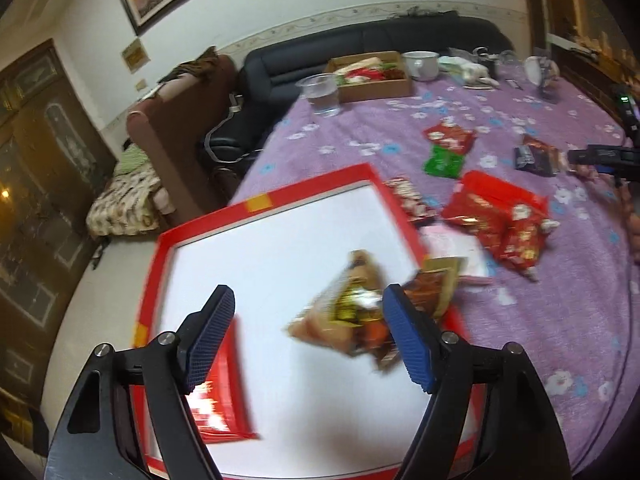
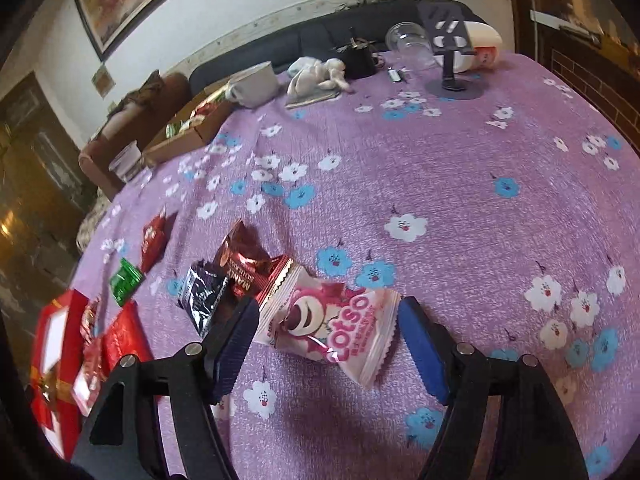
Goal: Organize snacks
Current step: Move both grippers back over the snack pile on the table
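Left claw [image 1: 308,336] spread over the red tray [image 1: 320,184], brown packet [image 1: 344,316] blurred between its pads, untouched. Right claw [image 2: 328,344] spread, pink packet [image 2: 332,328] between fingers, clear cloth [image 2: 460,168] ahead and right.

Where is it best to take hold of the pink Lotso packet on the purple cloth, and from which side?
Probably across the puffy middle of the pink Lotso packet, coming down from above. It lies flat, slanted, its crimped ends flat against the cloth, and the open right tool already straddles it, pads apart from its sides.
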The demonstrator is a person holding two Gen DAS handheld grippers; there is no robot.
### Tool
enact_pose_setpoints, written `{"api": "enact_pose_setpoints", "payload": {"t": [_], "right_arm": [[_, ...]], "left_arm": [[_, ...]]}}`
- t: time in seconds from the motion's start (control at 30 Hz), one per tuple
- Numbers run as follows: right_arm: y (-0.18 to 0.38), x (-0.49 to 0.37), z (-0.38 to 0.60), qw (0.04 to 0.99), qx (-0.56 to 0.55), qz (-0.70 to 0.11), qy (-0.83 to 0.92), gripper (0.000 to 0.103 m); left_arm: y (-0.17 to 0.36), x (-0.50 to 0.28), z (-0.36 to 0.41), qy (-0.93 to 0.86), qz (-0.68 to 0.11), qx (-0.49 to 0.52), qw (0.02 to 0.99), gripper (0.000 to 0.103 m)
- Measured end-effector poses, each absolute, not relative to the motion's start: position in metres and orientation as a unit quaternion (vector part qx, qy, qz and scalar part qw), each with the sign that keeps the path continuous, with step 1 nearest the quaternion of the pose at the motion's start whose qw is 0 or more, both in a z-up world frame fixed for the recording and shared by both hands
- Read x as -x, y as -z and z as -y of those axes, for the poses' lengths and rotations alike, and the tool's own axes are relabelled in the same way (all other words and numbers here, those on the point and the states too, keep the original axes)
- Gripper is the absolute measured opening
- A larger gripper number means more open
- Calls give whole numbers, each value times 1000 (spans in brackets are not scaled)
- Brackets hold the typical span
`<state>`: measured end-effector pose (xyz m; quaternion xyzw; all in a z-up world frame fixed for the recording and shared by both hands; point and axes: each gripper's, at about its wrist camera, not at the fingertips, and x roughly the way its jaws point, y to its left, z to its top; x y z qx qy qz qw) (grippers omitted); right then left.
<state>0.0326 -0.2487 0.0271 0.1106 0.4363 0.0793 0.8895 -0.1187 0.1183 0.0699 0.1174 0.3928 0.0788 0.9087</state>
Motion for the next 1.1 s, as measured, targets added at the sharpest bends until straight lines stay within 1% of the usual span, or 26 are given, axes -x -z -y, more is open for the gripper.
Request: {"api": "enact_pose_setpoints", "payload": {"t": [0.1,0.17,0.27,0.3,0.33,0.43,0.57,0.8,0.87,0.93,1.03,1.1], "right_arm": [[-27,-31,242,893,-83,-436,-73,75],[-26,-34,239,896,-66,-434,-62,70],[-25,-34,235,900,-46,-430,-47,60],[-26,-34,235,901,-43,-429,-44,53],[-26,-34,236,901,-44,-428,-47,50],[-27,-33,239,900,-49,-429,-50,46],[-28,-34,243,897,-62,-434,-53,44],[-27,-35,247,894,-82,-437,-56,45],[-27,-35,248,893,-87,-438,-57,44],[-28,-34,247,893,-83,-439,-57,44],[-28,-34,247,893,-82,-439,-59,41],[-28,-33,247,892,-86,-440,-61,41]], "left_arm": [[-70,116,-88,-40,-387,-133,911,77],[-69,112,-68,-17,-388,-144,910,77],[-64,99,-37,20,-390,-156,907,79],[-60,94,-28,27,-391,-161,906,81],[-56,87,-20,33,-392,-163,905,81],[-42,68,-9,39,-414,-158,895,81],[-31,52,-4,61,-439,-125,888,81],[-15,43,6,92,-466,-105,874,80],[-15,42,7,91,-466,-98,875,77],[-15,42,5,85,-467,-95,875,64],[-14,46,5,88,-465,-93,876,51],[-15,50,5,88,-458,-94,880,48]]}}
